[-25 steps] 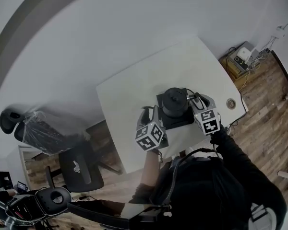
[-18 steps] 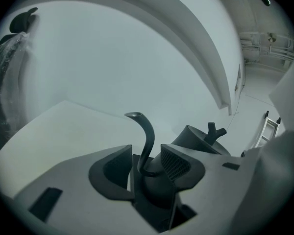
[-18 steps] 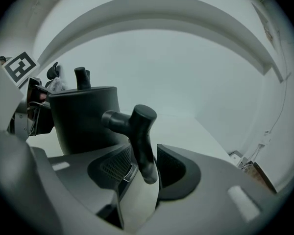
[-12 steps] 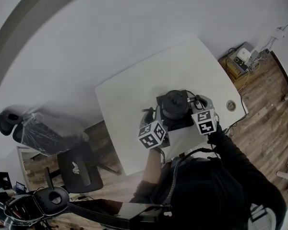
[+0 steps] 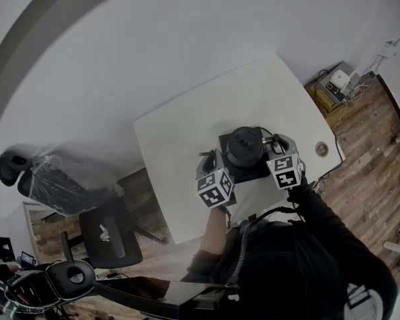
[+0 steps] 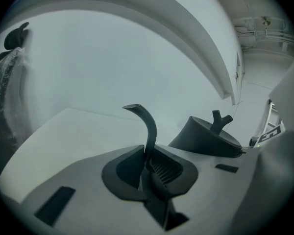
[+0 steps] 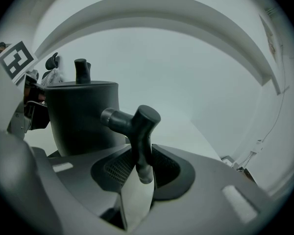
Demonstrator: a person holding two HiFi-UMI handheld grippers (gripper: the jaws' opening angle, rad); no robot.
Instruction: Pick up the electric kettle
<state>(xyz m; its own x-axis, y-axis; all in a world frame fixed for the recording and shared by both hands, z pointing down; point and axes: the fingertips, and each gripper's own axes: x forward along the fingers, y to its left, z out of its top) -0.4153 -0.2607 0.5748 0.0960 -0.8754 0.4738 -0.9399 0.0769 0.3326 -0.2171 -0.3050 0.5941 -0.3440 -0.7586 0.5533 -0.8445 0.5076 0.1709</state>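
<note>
A black electric kettle [image 5: 244, 145] stands on its black base [image 5: 253, 173] near the front edge of the white table [image 5: 187, 125]. My left gripper [image 5: 212, 160] is on its left side. In the left gripper view the thin curved spout [image 6: 149, 131] rises from between the jaws of that gripper [image 6: 148, 163], which are closing and pinch its lower part. The lid [image 6: 208, 138] shows to the right. My right gripper [image 5: 272, 143] is at the kettle's right. Its jaws are closing on the T-shaped handle [image 7: 137, 131], which stands between them [image 7: 139, 173] beside the kettle body [image 7: 83, 116].
The table has a round cable hole [image 5: 321, 148] at its right front corner. A black office chair [image 5: 110, 235] and a plastic-wrapped chair [image 5: 60, 185] stand left of the table. A box of devices [image 5: 333, 85] sits on the wooden floor at the right.
Both marker cubes have crept slightly inward toward the kettle. The kettle has stayed on its base.
</note>
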